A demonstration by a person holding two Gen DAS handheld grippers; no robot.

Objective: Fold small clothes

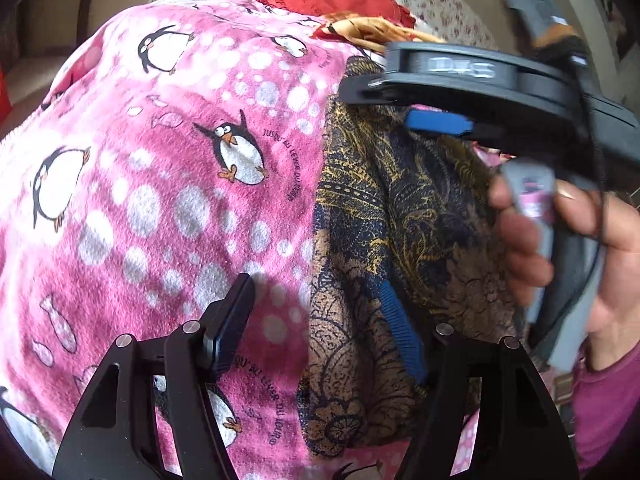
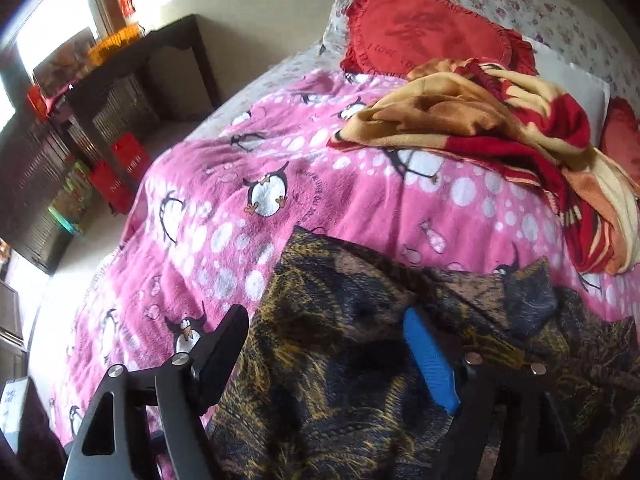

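Left wrist view:
- left gripper (image 1: 320,328): jaws apart over the near edge of the cloth, left finger above pink blanket, blue-padded right finger over the dark garment; nothing pinched, pads not pressing.
- dark patterned garment (image 1: 380,240): navy and gold print, lying crumpled on the bed, right of centre, running from near edge toward the far side.
- right gripper (image 1: 460,100): seen only here from outside, blurred, at upper right above the garment; one blue pad visible, jaws look apart, no cloth in them.
- hand (image 1: 580,248): person's right hand wrapped on the grey handle at far right; pink sleeve below it.
- penguin blanket (image 1: 160,200): pink fleece with white dots, fills the left half.

Right wrist view:
- right gripper (image 2: 332,356): jaws wide apart, black left finger at the garment's left edge, blue pad on the right over the cloth; nothing clamped.
- dark patterned garment (image 2: 360,360): near foreground, spread under the fingers, far edge rumpled.
- red-yellow blanket (image 2: 500,140): bunched heap far right; only a sliver shows in the other view.
- red heart cushion (image 2: 424,28): far end, on floral bedding.
- dark sideboard (image 2: 120,92): far left by the wall, red bags at its foot; not visible from left wrist.
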